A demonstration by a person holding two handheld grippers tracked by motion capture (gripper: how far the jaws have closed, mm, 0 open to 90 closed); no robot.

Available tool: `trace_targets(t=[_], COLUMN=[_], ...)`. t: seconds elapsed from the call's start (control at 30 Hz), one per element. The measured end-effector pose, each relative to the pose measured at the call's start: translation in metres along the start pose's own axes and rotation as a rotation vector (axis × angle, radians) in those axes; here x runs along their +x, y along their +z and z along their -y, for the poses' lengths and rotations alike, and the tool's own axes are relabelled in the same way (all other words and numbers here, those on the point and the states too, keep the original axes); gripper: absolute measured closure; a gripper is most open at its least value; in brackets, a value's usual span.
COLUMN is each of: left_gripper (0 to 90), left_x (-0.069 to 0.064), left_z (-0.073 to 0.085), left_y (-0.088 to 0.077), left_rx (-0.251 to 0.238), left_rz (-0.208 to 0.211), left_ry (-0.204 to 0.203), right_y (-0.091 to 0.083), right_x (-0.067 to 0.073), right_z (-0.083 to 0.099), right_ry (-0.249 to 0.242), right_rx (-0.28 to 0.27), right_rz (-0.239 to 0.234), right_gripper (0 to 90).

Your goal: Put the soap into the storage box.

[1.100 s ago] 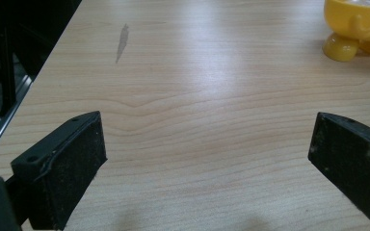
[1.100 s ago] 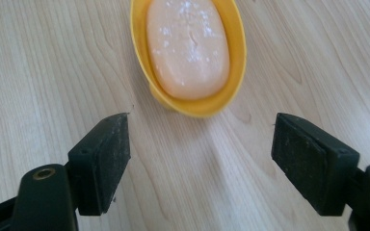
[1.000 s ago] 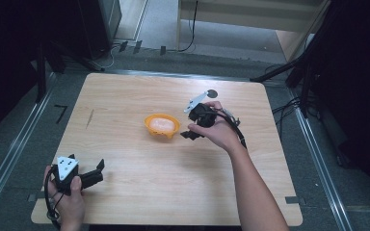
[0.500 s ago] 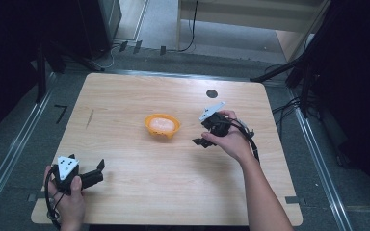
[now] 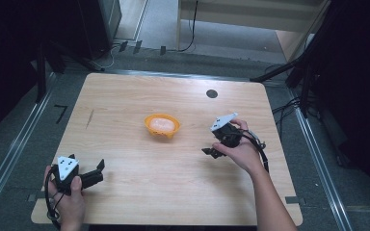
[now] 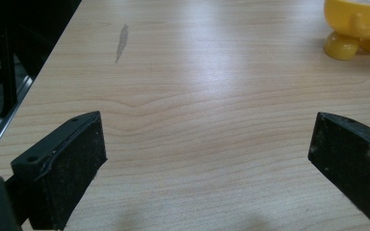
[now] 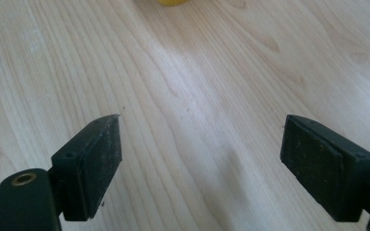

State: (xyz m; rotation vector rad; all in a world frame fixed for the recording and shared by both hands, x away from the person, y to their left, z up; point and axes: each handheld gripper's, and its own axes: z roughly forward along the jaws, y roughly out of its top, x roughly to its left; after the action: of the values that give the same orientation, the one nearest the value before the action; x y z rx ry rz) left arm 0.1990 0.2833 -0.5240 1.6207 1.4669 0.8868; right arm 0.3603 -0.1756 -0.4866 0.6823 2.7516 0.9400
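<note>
The orange bowl [image 5: 162, 125] is set near the table's [image 5: 125, 96] middle. The right gripper [image 5: 211, 152], its jaws just opened and empty, is held beside it; the left gripper [image 5: 99, 169], released, near the front-left corner. A careless re-approach could tip the bowl.

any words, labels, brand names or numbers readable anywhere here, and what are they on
None: no readable text, brand or number stands on anything.
The orange bowl bears only a red spot on its side in the left gripper view, not lettering.
The black round mark on the table is plain.
The grey plates on the left gripper and right gripper are blank.
</note>
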Motion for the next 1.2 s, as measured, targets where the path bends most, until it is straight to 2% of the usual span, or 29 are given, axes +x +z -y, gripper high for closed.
trace_targets(t=[0.27,0.6,0.8,0.97,1.2], left_gripper=[0.0,0.0,0.0,0.0,0.0], left_x=[0.0,0.0,0.0,-0.001,0.001], left_z=[0.0,0.0,0.0,0.0,0.0], left_y=[0.0,0.0,0.0,-0.001,-0.001], left_rx=[0.0,-0.004,-0.003,-0.002,-0.003], left_rz=[0.001,0.001,-0.001,-0.002,0.005], left_ry=[0.0,0.0,0.005,0.011,-0.008], right_y=[-0.006,-0.013,-0.017,-0.021,-0.033], right_x=[0.001,0.005,0.005,0.005,0.008], right_z=[0.024,0.057,0.08,0.096,0.12], right_ry=[0.051,0.097,0.148,0.17,0.218], right_rx=[-0.014,-0.056,-0.088,-0.103,-0.17], right_rz=[0.014,0.033,0.045,0.06,0.104], right_gripper=[13.0,13.1,13.0,13.0,13.0])
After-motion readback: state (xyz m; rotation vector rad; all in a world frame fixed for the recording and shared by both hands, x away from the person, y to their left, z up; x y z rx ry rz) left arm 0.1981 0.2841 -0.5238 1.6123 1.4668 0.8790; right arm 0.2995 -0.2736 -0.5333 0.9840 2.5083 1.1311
